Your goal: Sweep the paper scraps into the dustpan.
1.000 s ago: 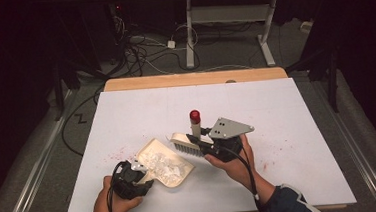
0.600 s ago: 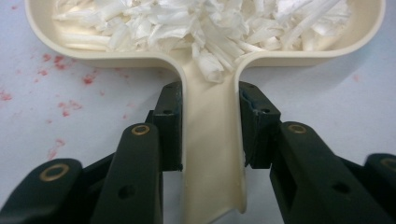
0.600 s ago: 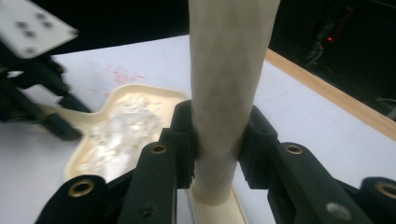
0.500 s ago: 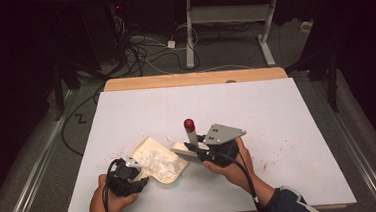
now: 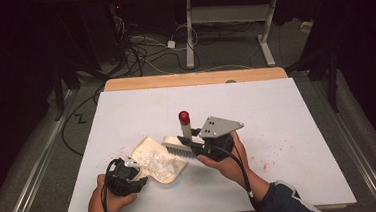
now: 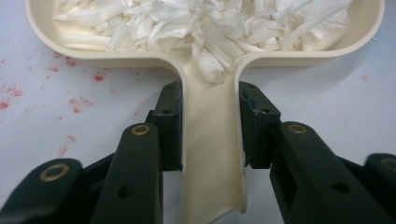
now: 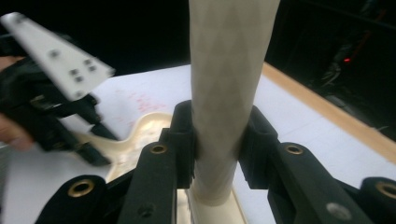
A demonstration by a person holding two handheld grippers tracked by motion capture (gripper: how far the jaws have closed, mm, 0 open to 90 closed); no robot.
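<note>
A cream dustpan (image 5: 149, 151) lies on the white sheet, and its pan holds several white scraps (image 5: 159, 162). My left gripper (image 5: 125, 176) is shut on the dustpan's handle (image 6: 212, 154), which runs between the two jaws; the scraps (image 6: 210, 23) pile up just beyond. My right gripper (image 5: 201, 146) is shut on a brush whose pale handle (image 7: 229, 70) stands upright and ends in a red tip (image 5: 184, 117). The brush head (image 5: 178, 148) rests at the dustpan's right rim. The left gripper (image 7: 51, 112) shows beside the dustpan in the right gripper view.
Red specks (image 5: 279, 147) dot the white sheet (image 5: 276, 110) to the right of the hands and near the dustpan handle (image 6: 70, 100). A wooden table edge (image 5: 194, 79) runs along the far side. Cables (image 5: 137, 54) and desk legs lie on the dark floor beyond.
The brush and my right gripper have shifted left, closing on the dustpan's right rim. The dustpan and my left gripper have drifted slightly left. Both grips are unchanged.
</note>
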